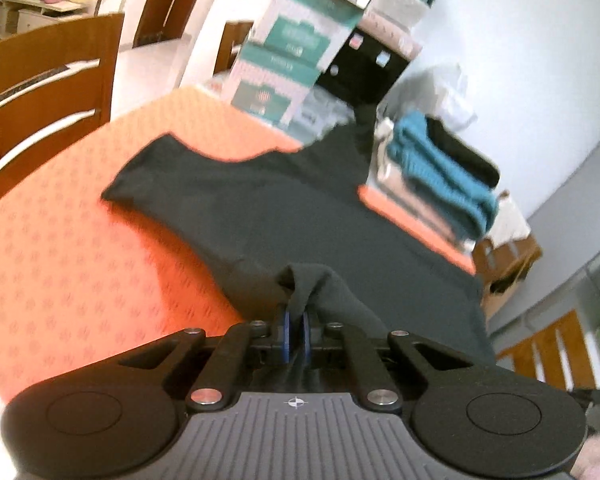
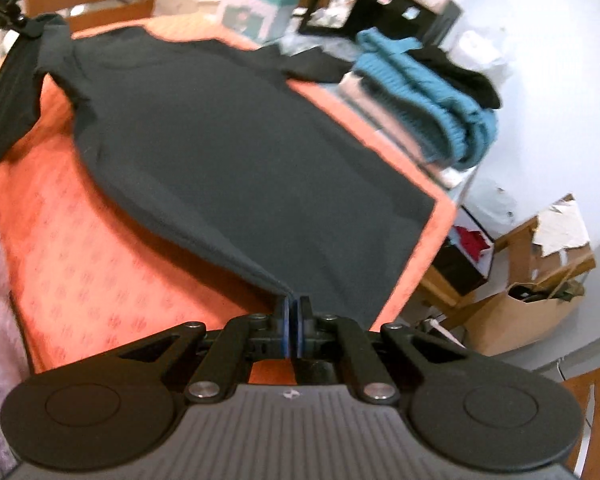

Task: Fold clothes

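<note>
A dark grey T-shirt (image 1: 284, 200) lies spread on the orange patterned tablecloth (image 1: 60, 264). My left gripper (image 1: 296, 320) is shut on a bunched fold of the shirt at its near edge. In the right wrist view the same shirt (image 2: 228, 152) stretches across the cloth (image 2: 100, 248). My right gripper (image 2: 293, 312) is shut on a corner of the shirt near the table's right edge. The left gripper (image 2: 24, 26) shows at the far left, holding the shirt's other end lifted.
A pile of folded clothes with a teal knit (image 1: 440, 168) on top sits at the back right, also in the right wrist view (image 2: 428, 96). Stacked boxes (image 1: 284, 52) stand behind the shirt. A wooden chair (image 1: 48, 80) is left of the table. Cardboard boxes (image 2: 520, 312) stand on the floor at right.
</note>
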Demonstrator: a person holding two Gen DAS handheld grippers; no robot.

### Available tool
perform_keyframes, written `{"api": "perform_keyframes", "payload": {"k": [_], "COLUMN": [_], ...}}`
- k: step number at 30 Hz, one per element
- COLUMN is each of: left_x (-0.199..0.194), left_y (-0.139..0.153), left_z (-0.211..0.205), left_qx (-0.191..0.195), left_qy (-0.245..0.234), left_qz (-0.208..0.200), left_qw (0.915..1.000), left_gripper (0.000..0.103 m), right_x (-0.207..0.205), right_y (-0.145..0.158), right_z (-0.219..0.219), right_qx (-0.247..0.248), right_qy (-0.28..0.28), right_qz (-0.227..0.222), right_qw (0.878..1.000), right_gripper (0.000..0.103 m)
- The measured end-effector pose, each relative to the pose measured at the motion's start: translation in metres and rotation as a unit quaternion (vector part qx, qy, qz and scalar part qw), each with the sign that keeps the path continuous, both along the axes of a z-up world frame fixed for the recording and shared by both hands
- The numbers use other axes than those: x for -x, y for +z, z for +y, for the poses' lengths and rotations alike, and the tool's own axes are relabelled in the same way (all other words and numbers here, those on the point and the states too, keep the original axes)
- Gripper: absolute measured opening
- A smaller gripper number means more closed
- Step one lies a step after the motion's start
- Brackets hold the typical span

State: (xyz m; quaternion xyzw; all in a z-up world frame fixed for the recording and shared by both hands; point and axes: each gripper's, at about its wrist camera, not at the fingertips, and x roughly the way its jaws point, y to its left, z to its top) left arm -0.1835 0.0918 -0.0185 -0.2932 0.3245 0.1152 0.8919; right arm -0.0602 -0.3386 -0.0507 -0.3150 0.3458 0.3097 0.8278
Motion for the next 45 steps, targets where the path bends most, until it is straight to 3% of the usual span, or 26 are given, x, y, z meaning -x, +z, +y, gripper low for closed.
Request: {"api": "perform_keyframes", "payload": {"k": [11, 23, 34, 40, 43, 45], "left_x": [-0.029, -0.114, -0.188, -0.205, -0.211, -0.212], "left_y": [0.024, 0.008, -0.041, -0.073, -0.087, -0.093], "left_z": [0.0, 0.012, 0.024, 0.04, 0.045, 0.046], "left_qx": [-0.029, -0.058, -0.087, -0.072, -0.07, -0.066], "left_qy": [0.024, 0.022, 0.01, 0.035, 0.044, 0.051], "left_qz": [-0.026, 0.036, 0.109, 0.147, 0.164, 0.168], "left_qw": [0.999, 0.9975, 0.9902, 0.9859, 0.9831, 0.9823], "left_gripper": [0.008, 0.008, 0.008, 0.009, 0.009, 0.01], "right_x": [-0.029, -0.08, -0.152, -0.18, -0.188, -0.189], "right_y": [0.016, 0.011, -0.029, -0.056, -0.068, -0.07], "right_z": [0.001, 0.019, 0.04, 0.05, 0.051, 0.048], "right_qx": [-0.003, 0.025, 0.059, 0.082, 0.089, 0.087], "right_qy": [-0.044, -0.052, -0.037, -0.023, -0.02, -0.019], "right_qz": [-0.004, 0.011, 0.043, 0.062, 0.068, 0.065], "right_qw": [0.999, 0.998, 0.997, 0.994, 0.994, 0.994], "right_gripper": [0.004, 0.004, 0.004, 0.004, 0.009, 0.022]}}
